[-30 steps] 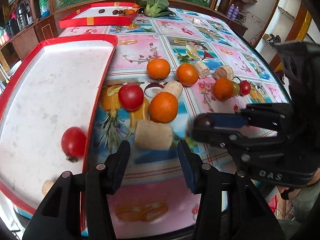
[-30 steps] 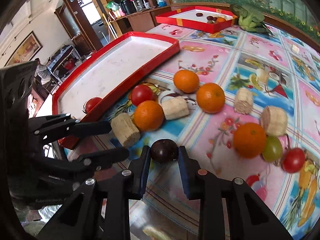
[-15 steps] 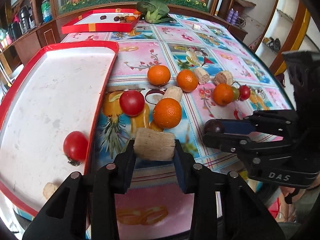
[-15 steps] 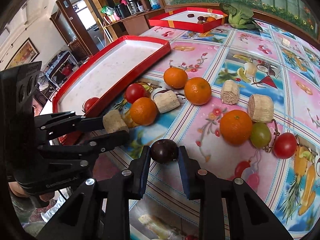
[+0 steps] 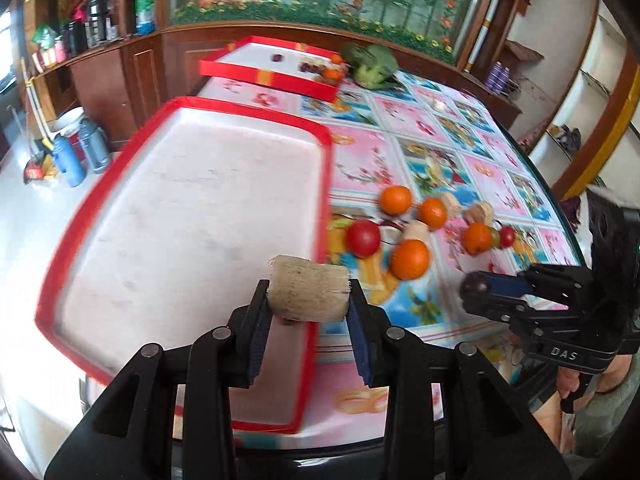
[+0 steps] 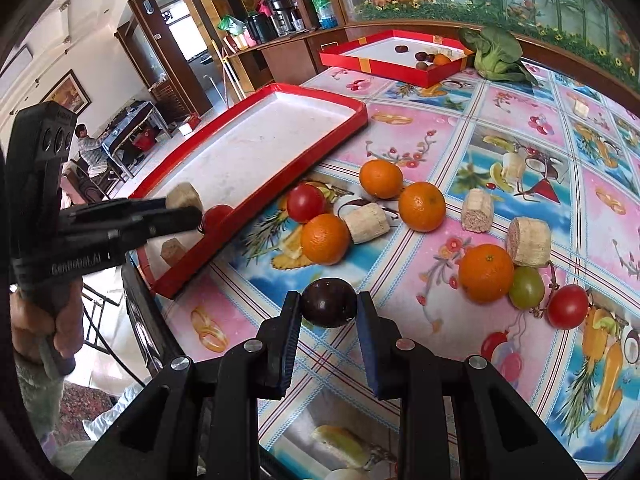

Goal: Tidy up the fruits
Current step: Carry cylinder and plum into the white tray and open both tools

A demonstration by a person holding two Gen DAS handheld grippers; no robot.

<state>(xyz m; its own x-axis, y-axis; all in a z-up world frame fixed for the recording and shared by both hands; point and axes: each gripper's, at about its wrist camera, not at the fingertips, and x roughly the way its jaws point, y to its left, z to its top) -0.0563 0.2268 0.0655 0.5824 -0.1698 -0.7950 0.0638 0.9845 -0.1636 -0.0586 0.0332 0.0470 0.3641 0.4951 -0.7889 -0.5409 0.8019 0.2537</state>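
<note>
My left gripper (image 5: 308, 300) is shut on a beige corn-cob piece (image 5: 307, 294) and holds it above the near right edge of the big red tray (image 5: 192, 216). It also shows in the right wrist view (image 6: 182, 204), where a red tomato (image 6: 216, 216) and a small cob piece (image 6: 173, 249) lie in the tray (image 6: 260, 152). My right gripper (image 6: 328, 308) is shut on a dark plum (image 6: 328, 307), held above the table. Oranges (image 6: 325, 239), tomatoes (image 6: 306, 203) and cob pieces (image 6: 366, 223) lie on the tablecloth.
A smaller red tray (image 6: 394, 60) with several fruits stands at the far end, next to a green leafy vegetable (image 6: 496, 56). A green grape (image 6: 526, 287) sits by an orange (image 6: 485, 273). The table's front edge is close below both grippers.
My left gripper closed on the cob piece, lifted it and carried it left over the big tray's edge. My right gripper kept hold of the plum, almost still.
</note>
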